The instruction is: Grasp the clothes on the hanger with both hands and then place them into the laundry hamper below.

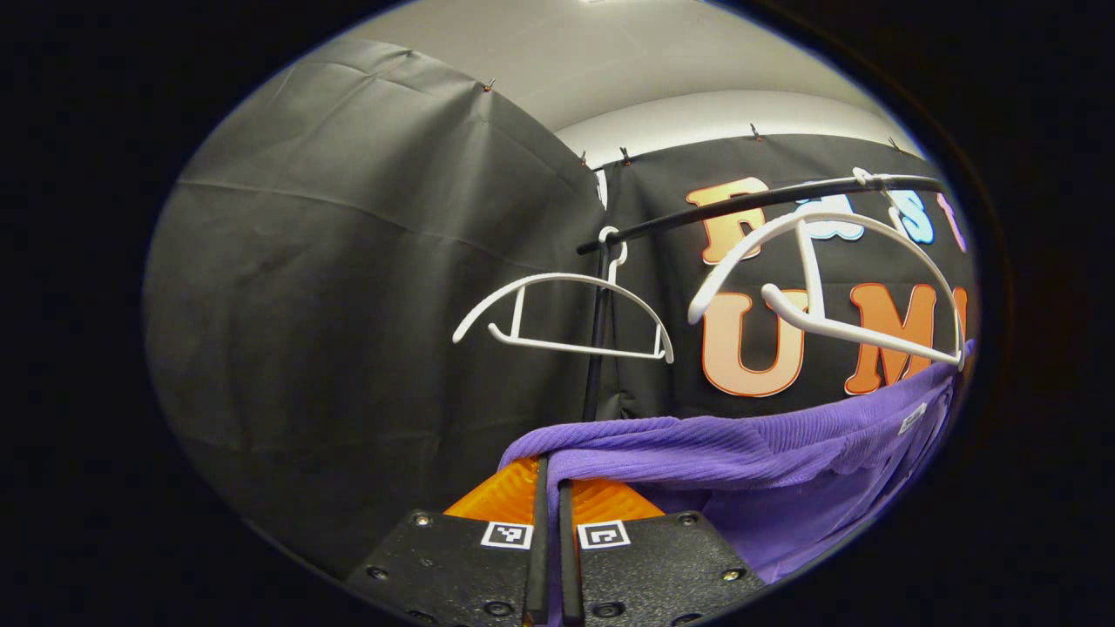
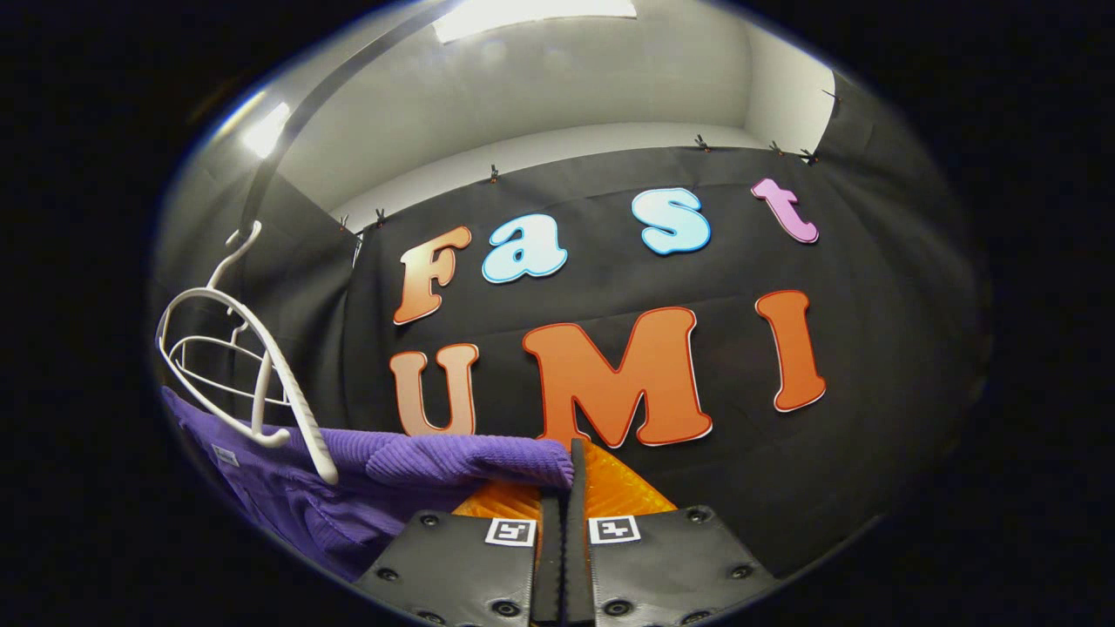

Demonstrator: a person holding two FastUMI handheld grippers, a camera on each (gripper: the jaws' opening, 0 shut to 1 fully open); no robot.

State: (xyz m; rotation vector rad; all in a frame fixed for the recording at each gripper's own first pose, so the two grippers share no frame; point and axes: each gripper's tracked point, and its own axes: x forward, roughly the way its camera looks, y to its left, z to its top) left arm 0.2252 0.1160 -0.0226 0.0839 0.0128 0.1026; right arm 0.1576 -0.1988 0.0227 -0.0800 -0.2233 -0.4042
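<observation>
Left gripper (image 1: 550,488), low in the left gripper view: jaws pressed close together, pinching the near edge of the purple garment (image 1: 749,453), the fabric draped over the fingertips and hiding them. Garment stretched off rightward as a taut ribbed band, a small white tag (image 1: 912,418) near its far end, lower part cut off by the edge of view. Above it, a black rail (image 1: 749,205) with two white hangers: the nearer hanger (image 1: 827,287) bare along its top, one end apparently touching the cloth at the far right, though hard to make out there; the farther hanger (image 1: 566,318) bare and well apart from the cloth.

Right gripper (image 2: 564,488), low in the right gripper view: jaws likewise nearly together, nipping the other end of the purple garment (image 2: 418,461), whose rolled edge ends right at the fingers. Cloth running leftward and sagging down, bottom hidden behind the gripper body. White hanger (image 2: 261,374) at the left, tilted, lower arm lying over the cloth; a second one behind it, overlapped and hard to separate. Hamper out of frame; location impossible to tell.
</observation>
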